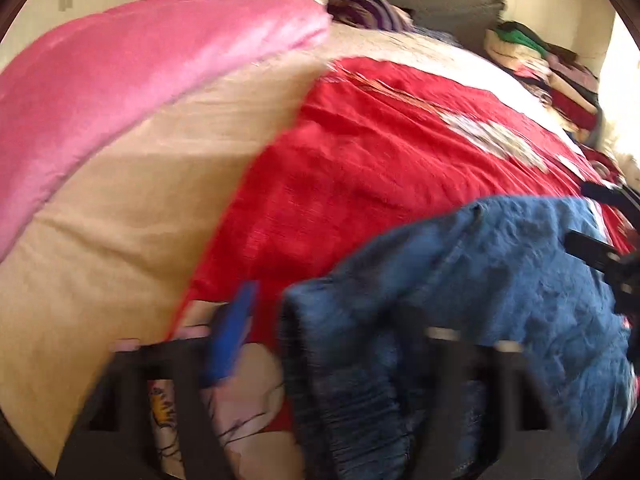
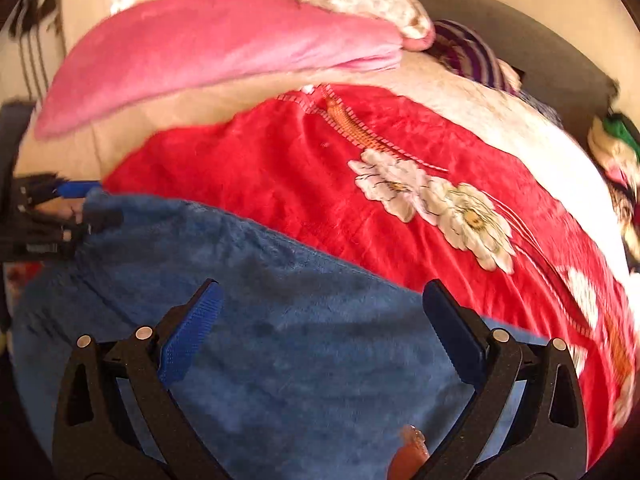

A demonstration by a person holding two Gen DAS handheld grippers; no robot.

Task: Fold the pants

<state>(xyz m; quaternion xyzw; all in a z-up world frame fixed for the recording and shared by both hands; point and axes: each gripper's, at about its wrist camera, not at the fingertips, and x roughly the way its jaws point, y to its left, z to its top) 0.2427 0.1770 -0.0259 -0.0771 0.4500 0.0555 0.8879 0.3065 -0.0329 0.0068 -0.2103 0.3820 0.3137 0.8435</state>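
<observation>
Blue pants lie on the red blanket at the bed's near edge

Right gripper hovers released, cloth below its jaws; left gripper at the pants' left end, grasp unclear through blur; long axis runs left-right between them

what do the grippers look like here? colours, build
Both match: black plastic linkage arms with triangular cut-outs and silver pivot pins, tipped with blue ribbed pads. Right gripper shows this sharply; left gripper is motion-blurred. No cables, markings or sleeves visible.
</observation>
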